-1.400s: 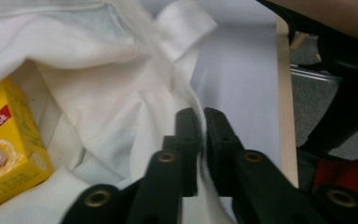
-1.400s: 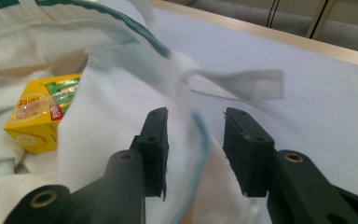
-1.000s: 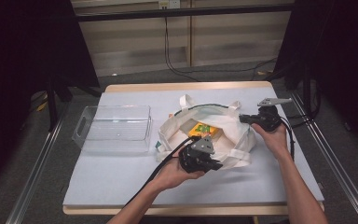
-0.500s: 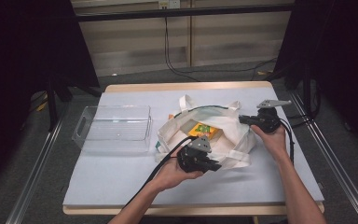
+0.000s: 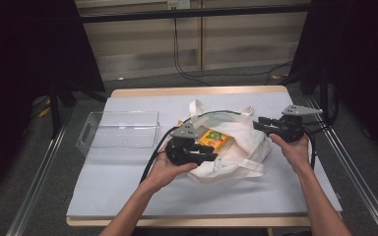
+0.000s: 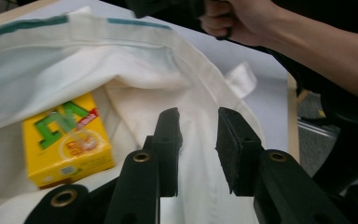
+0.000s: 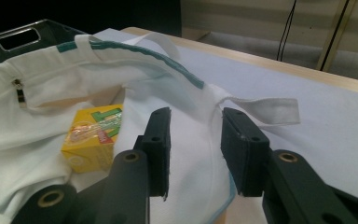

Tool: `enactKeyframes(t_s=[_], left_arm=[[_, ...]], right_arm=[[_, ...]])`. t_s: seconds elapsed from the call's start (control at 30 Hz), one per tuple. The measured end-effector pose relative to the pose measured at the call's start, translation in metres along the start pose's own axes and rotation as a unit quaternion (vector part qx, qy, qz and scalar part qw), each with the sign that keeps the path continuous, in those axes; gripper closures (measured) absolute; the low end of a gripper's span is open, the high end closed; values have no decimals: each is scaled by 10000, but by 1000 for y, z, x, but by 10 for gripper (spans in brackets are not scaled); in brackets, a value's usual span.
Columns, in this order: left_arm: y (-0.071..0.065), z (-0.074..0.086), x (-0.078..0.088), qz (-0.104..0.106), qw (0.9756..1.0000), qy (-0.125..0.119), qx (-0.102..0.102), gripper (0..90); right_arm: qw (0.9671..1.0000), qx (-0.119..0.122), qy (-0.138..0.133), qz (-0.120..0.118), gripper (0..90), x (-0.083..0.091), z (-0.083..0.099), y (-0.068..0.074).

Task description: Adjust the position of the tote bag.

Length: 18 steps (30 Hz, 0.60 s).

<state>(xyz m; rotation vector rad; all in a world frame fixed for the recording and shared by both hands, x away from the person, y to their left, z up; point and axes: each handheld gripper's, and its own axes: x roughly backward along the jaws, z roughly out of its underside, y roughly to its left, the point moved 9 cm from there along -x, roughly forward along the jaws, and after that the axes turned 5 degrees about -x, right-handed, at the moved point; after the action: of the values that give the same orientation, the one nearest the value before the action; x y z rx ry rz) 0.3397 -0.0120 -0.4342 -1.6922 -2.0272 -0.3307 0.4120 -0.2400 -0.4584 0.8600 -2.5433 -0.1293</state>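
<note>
Tote bag (image 5: pixel 231 142) of soft white cloth slumps near the middle of the tabletop (image 5: pixel 128 191), its mouth gaping over a yellow carton (image 5: pixel 212 138). My left tongs (image 5: pixel 211 156) and right tongs (image 5: pixel 257 123) have just been opening; both stand narrowly parted with cloth between the jaws, unpinched. I judge the bag light, limp and prone to fold, so its green-trimmed rim (image 7: pixel 168 60) or flat strap (image 7: pixel 270 109) gives the surest hold. A clear plastic bin (image 5: pixel 120 130) sits toward the left edge.
</note>
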Motion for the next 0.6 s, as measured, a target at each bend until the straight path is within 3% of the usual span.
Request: enactKeyframes(t_s=[0.17, 0.3, 0.5, 0.6], left_arm=[[11, 1, 5, -153, 9999, -10, 72, 695], [17, 2, 8, -284, 9995, 157, 50, 689], [33, -11, 11, -501, 9980, 376, 121, 599], [43, -14, 6, -609, 9958, 675, 146, 515]], right_arm=[[9999, 76, -16, -129, 584, 10, 7, 16], [9998, 158, 9, -154, 563, 17, 13, 28], [9993, 219, -92, -293, 526, 33, 17, 51], [9990, 235, -78, -369, 493, 40, 22, 64]])
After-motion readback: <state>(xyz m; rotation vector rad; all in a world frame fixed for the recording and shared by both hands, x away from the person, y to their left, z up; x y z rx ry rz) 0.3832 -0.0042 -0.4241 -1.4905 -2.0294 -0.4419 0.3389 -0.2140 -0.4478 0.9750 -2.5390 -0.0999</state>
